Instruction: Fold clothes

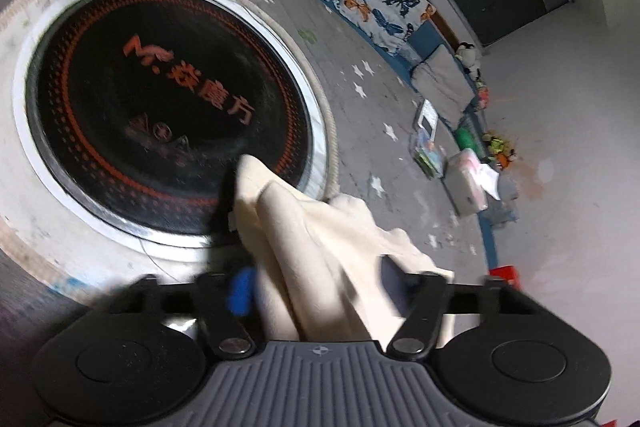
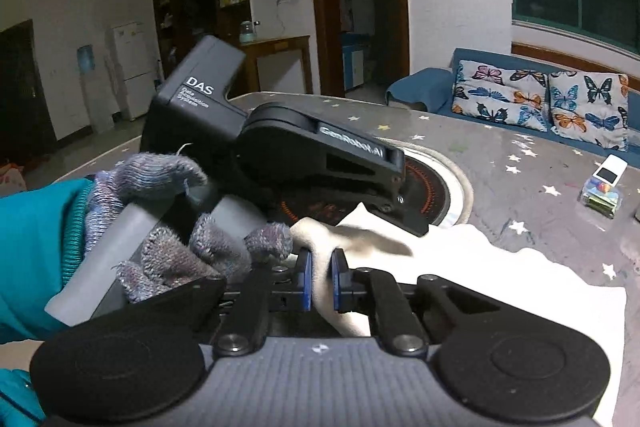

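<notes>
I have the cream garment (image 2: 460,267) bunched over the table (image 2: 520,163) beside the round cooktop (image 1: 160,107), so I judge the fold barely begun, with flattening and folding left. My right gripper (image 2: 321,281) is pinched narrow on a fold of it. My left gripper (image 1: 316,267) has cloth between its fingers, but I cannot tell if it is clamped; no containers hold clothes.

Cloth (image 2: 460,259) lies on table (image 2: 500,163), w/ round cooktop (image 1: 160,115) behind it; both grippers at cloth's near edge, sofa (image 2: 540,99) beyond table.

Both tools are clamped: right tool (image 2: 321,281) low, left tool (image 2: 400,203) just ahead, gloved hand (image 2: 188,227) gripping it.
</notes>
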Demonstrator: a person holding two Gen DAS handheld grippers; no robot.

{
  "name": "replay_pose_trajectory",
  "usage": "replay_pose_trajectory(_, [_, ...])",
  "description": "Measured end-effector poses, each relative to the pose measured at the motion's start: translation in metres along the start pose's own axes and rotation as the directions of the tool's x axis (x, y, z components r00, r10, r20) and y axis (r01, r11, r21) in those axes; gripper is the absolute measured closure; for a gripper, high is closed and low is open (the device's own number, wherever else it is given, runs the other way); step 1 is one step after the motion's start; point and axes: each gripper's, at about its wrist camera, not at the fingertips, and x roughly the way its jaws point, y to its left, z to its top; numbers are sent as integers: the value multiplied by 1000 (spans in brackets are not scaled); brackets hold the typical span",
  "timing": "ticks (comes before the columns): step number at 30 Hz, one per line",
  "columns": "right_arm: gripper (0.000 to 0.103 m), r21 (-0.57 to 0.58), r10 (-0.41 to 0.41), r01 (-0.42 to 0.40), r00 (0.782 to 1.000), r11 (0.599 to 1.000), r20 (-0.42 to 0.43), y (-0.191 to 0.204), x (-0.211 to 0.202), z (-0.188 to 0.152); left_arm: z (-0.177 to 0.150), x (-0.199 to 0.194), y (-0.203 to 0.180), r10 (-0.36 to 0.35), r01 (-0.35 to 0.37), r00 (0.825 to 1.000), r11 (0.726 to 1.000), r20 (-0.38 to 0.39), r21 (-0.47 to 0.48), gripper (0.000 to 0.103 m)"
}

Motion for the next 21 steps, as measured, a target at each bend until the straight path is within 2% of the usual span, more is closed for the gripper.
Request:
replay_pose_trajectory(1, [94, 2, 2, -2, 1000, 1000, -1, 0, 1, 0, 0, 1, 1, 2, -2, 1000, 1000, -2, -8, 65])
replay_pose_trajectory(2, [93, 5, 3, -3, 1000, 1000, 0, -1, 1, 0, -1, 1, 3, 5, -5, 1000, 1000, -4, -15, 76])
replay_pose_trajectory(3, [89, 14, -1, 1, 1000, 1000, 3, -2, 0, 0, -1, 1, 3, 5, -5, 1000, 1000, -1, -12, 79])
replay_pose_trajectory(6, [84, 59, -9, 9, 1000, 998, 11, -16, -8, -2, -3, 0, 3, 9, -9, 1000, 1000, 8, 8, 82])
replay_pose_trajectory(10, [81, 110, -107, 105, 994, 988, 10, -42, -25, -10, -5, -1, -2, 25, -26, 999, 998, 21, 60, 82])
replay_pose_trajectory(13, [71, 171, -230, 229, 973, 958, -16, -76, -35, -16, -8, -1, -5, 45, -49, 998, 993, 35, 107, 82])
replay_pose_trajectory(17, [62, 269, -373, 378, 925, 886, -69, -137, -37, -25, -11, -2, -10, 72, -79, 996, 983, 52, 164, 82])
replay_pose_trajectory(19, [62, 305, -413, 420, 906, 855, -90, -159, -39, -34, -11, 0, -12, 80, -88, 995, 980, 54, 176, 82])
replay_pose_trajectory(21, [62, 348, -415, 425, 903, 836, -107, -173, -38, -39, -12, 0, -13, 90, -99, 994, 976, 56, 192, 82])
